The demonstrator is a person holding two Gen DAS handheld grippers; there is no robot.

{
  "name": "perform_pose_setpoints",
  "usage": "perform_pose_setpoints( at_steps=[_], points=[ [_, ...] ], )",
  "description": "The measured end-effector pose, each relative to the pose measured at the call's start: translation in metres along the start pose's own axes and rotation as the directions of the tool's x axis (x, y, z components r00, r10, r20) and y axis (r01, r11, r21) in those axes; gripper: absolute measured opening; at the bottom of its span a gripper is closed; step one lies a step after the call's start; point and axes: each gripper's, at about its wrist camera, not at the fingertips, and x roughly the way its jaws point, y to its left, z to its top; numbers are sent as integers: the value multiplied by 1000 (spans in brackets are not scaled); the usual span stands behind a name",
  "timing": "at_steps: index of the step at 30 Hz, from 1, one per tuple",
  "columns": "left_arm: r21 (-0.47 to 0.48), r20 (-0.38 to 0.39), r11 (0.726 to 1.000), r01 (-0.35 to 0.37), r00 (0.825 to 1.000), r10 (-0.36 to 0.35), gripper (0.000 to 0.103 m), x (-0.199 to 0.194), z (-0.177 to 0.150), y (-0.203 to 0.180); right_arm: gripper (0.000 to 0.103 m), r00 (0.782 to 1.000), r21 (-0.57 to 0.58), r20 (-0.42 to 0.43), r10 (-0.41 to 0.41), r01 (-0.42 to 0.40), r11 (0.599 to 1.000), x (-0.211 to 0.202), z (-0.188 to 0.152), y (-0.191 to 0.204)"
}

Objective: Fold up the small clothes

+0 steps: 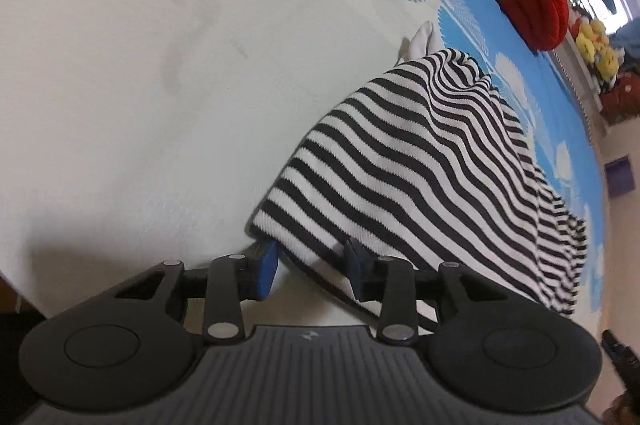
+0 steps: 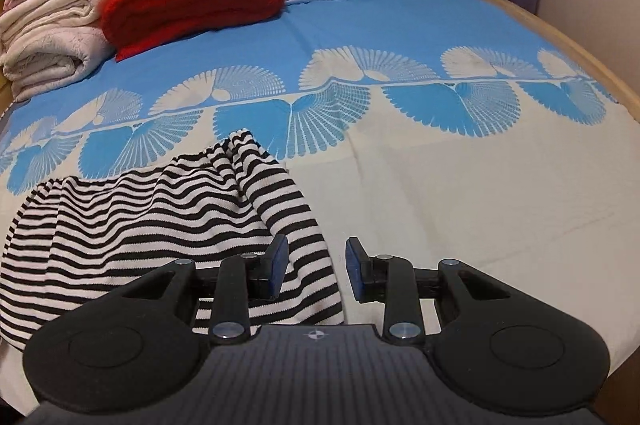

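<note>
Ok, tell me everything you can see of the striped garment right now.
The striped garment is a soft ribbed knit in narrow black and white stripes. It lies rumpled on the bedspread, with one bunched part rising in folds toward the blue pattern. In the left wrist view its white-banded edge drapes over the left gripper, between open fingers. The right gripper hangs open over its near edge, which shows in the gap.

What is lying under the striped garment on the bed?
A white sock-like piece pokes out from under the striped garment's far edge, on the blue and cream bedspread. How far it extends, or whether more lies beneath, is covered.
</note>
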Motion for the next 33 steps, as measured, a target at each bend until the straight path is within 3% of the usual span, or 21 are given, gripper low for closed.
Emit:
perform_pose_setpoints(
  at_steps=[6, 12, 14, 16, 20, 24, 33],
  points=[
    [-5, 31, 1000, -20, 999, 20, 37, 4, 2, -3, 33, 999, -86, 14, -47, 48, 995, 2, -6, 6],
    [-3, 46, 999, -33, 998, 33, 8, 3, 5, 0, 33, 998, -61, 48, -39, 42, 997, -6, 5, -6],
    [12, 52, 999, -29, 998, 29, 5, 1, 7, -1, 33, 996, -13, 81, -42, 43, 999, -16, 11, -17],
    [25, 62, 999, -30, 998, 28, 4, -1, 8, -3, 33, 994, 78, 103, -42, 34, 996, -22, 14, -32],
    [51, 101, 998, -30, 995, 25, 3, -11, 9, -9, 33, 990, 300, 138, -38, -5, 954, -29, 8, -54],
    [107, 122, 993, -48, 992, 35, 3, -25, 7, -16, 33, 988, 285, 139, -59, 17, 958, -28, 6, -44],
    [93, 167, 994, -62, 985, 45, 2, -53, 3, -5, 33, 991, 279, 122, -45, 9, 960, -17, 12, -33]
  ],
)
